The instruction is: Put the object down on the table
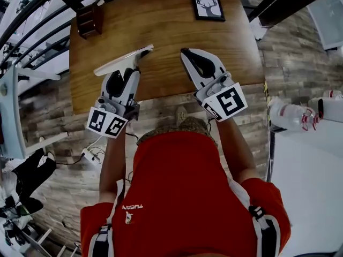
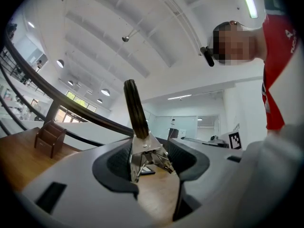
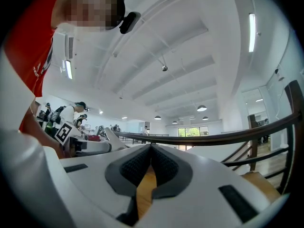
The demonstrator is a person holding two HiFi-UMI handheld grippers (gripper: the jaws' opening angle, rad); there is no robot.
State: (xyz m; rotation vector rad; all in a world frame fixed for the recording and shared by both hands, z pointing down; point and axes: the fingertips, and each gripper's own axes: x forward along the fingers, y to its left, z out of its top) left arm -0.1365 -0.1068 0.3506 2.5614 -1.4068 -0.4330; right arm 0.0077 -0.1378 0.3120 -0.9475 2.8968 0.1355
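Note:
My left gripper (image 1: 133, 64) is shut on a long tool (image 1: 115, 63) and holds it over the wooden table (image 1: 161, 31), left of the middle. From the head view the tool shows as a pale strip slanting from lower left to upper right. In the left gripper view it has a dark striped handle (image 2: 135, 110) pointing up and away, and a metal bracket with wires sits between the pads of my left gripper (image 2: 149, 156). My right gripper (image 1: 185, 52) lies low over the table to the right, shut with nothing in it; the pads of my right gripper (image 3: 151, 148) meet.
A framed deer picture (image 1: 208, 5) lies at the table's far edge. A small dark wooden holder (image 1: 89, 20) stands at the far left corner, also in the left gripper view (image 2: 50, 137). Dark railings run behind the table. Clear bottles (image 1: 292, 115) stand on a white surface to the right.

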